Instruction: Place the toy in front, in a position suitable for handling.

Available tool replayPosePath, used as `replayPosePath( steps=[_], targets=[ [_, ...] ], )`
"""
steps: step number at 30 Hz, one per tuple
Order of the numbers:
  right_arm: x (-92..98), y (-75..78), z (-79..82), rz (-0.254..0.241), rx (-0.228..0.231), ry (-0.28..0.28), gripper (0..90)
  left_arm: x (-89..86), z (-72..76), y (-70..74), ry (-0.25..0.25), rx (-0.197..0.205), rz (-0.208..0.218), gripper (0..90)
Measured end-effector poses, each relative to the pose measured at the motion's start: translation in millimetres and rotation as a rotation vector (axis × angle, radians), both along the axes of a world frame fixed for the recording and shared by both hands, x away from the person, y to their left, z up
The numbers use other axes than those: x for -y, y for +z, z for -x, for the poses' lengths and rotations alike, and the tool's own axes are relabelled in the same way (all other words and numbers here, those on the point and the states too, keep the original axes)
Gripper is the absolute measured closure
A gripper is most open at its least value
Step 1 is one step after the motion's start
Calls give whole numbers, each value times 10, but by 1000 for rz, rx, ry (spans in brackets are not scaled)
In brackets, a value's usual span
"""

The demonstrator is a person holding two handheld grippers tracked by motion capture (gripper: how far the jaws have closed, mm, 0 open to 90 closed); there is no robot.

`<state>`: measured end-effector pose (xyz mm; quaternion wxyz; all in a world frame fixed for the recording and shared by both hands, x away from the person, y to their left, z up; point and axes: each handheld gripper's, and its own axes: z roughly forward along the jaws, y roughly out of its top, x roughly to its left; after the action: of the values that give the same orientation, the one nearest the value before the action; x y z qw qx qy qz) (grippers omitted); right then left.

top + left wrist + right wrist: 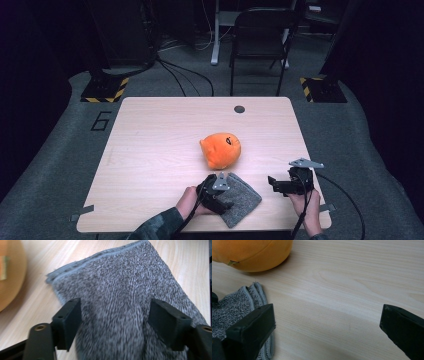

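Note:
A folded grey knit cloth lies near the table's front edge, right of centre. My left gripper hovers over its left part, held by a hand in a dark green sleeve. In the left gripper view its jaws stand apart above the cloth, the gripper open, with nothing pinched. An orange round plush toy rests just beyond the cloth, mid-table. My right gripper sits to the cloth's right, pointing left. Its jaws are wide open over bare wood, with the cloth's edge and the plush at the left.
The light wooden table has a dark round grommet hole near its far edge. A black chair stands behind the table. Yellow-and-black striped floor bases sit at the back left and right.

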<state>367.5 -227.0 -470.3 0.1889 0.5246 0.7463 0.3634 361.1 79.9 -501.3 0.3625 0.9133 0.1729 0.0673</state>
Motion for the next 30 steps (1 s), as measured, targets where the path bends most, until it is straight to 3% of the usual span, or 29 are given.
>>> replayPosePath(
  steps=[8,15,20,24,30],
  targets=[
    [-13,23,29,-15,15,18,0,-210,106,117,29,16,41,143],
    [-158,63,86,-15,33,70,0,-546,138,191,130,32,106,85],
    [-303,66,126,-4,35,147,0,-860,96,158,245,62,87,33],
    [-481,54,158,-6,14,214,0,-1120,49,107,350,44,106,0],
    [-951,-21,225,57,-8,350,0,-1199,-77,26,383,25,97,0]
  ],
)
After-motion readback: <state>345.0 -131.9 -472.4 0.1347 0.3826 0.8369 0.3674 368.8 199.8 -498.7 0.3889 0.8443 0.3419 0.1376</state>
